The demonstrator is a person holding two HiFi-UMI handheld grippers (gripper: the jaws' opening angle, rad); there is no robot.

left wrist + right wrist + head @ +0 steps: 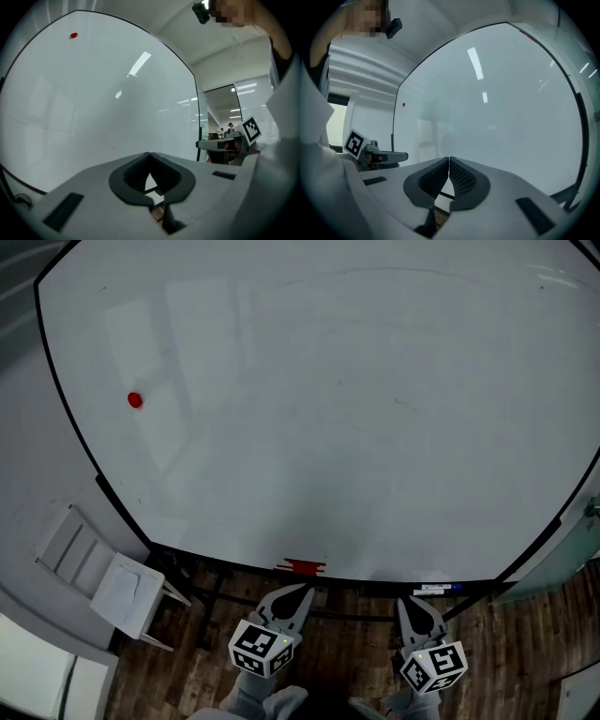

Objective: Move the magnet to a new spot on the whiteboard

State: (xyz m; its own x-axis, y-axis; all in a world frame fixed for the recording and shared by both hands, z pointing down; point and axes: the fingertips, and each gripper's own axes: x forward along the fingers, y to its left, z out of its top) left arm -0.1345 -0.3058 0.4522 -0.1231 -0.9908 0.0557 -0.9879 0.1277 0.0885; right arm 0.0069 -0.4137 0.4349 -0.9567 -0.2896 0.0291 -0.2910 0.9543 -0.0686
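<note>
A small red magnet (pixel 135 400) sticks to the left part of the big whiteboard (pixel 328 409). It shows as a red dot in the left gripper view (pixel 73 35) and the right gripper view (pixel 403 105). Both grippers hang low in front of the board's bottom edge, far from the magnet. My left gripper (pixel 302 591) is shut with nothing between its tips (pixel 149 153). My right gripper (pixel 416 600) is shut and empty too (pixel 448 159).
A red eraser (pixel 302 567) and a blue marker (pixel 436 589) lie on the board's bottom ledge. A white chair (pixel 103 577) stands at the lower left on the wooden floor. The board's stand legs (pixel 211 601) run under the ledge.
</note>
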